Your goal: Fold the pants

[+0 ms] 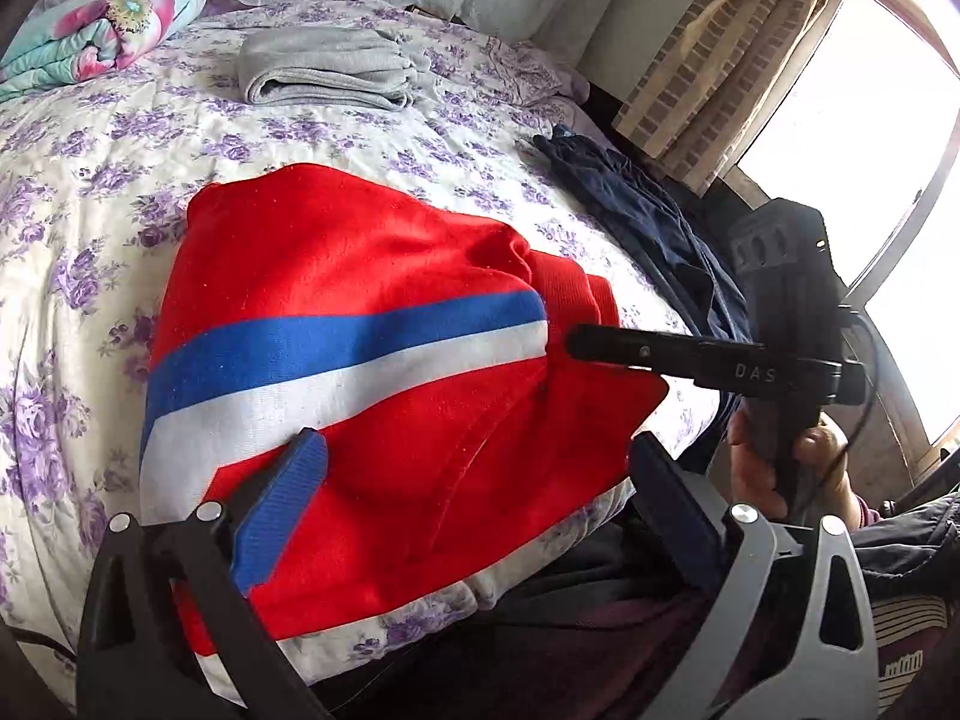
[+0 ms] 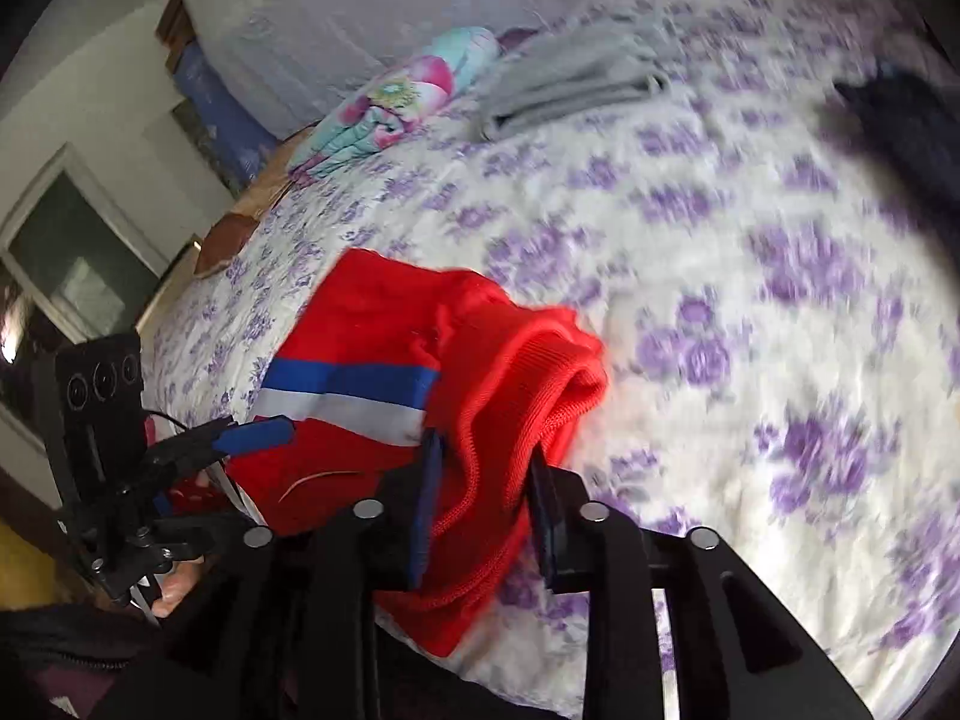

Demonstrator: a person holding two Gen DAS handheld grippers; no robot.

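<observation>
Red pants (image 1: 360, 324) with a blue-and-white stripe lie partly folded on the near edge of a flowered bed (image 1: 90, 192). The right gripper (image 2: 480, 468) pinches the ribbed waistband, jaws clamped on the cloth; the left gripper (image 1: 474, 456) hovers over the pants, jaws wide apart. Farther back lie folded grey cloth (image 1: 327, 66) and — far left — a bright quilt (image 1: 90, 30).

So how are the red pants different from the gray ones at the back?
The red pants are bright, with a blue and a white stripe; the gray pants are plain. The red ones lie near, one end pinched in the right gripper; the gray ones sit far back, neatly folded, untouched. Both rest on the flowered bedspread.
</observation>
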